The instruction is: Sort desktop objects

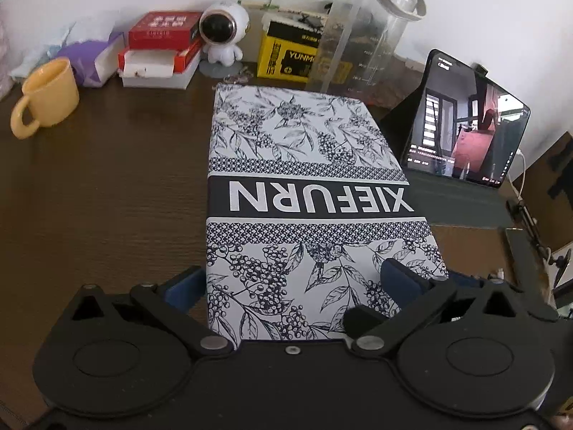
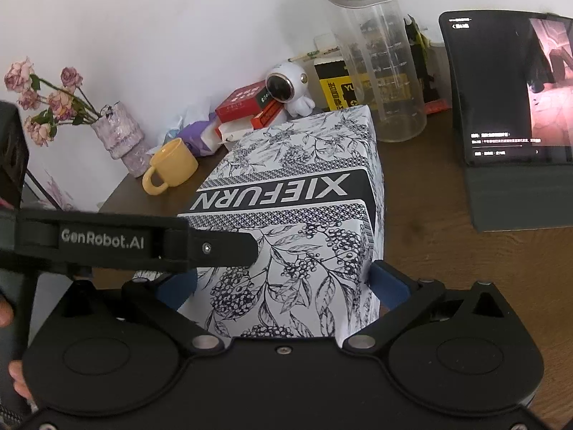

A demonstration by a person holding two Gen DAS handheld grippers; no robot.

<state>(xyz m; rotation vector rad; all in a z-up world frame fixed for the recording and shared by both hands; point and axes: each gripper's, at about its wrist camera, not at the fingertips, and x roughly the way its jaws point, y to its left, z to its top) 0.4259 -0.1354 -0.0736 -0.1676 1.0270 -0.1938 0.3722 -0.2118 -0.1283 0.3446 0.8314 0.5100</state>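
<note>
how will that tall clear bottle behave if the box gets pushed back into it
The bottle looks tall and narrow with nothing visible inside, so it is probably light and apt to tip. Its clear wall looks like hard plastic, so likely stiff rather than brittle. It stands just behind the box, so a shove could topple it toward the wall.

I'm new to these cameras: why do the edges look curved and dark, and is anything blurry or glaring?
Left wrist view: fisheye bends the desk, corners go black; the patterned box is sharp, the tablet screen glows. Right wrist view: same bending; the clear bottle catches soft window light, and the strap up close looks slightly soft.
</note>
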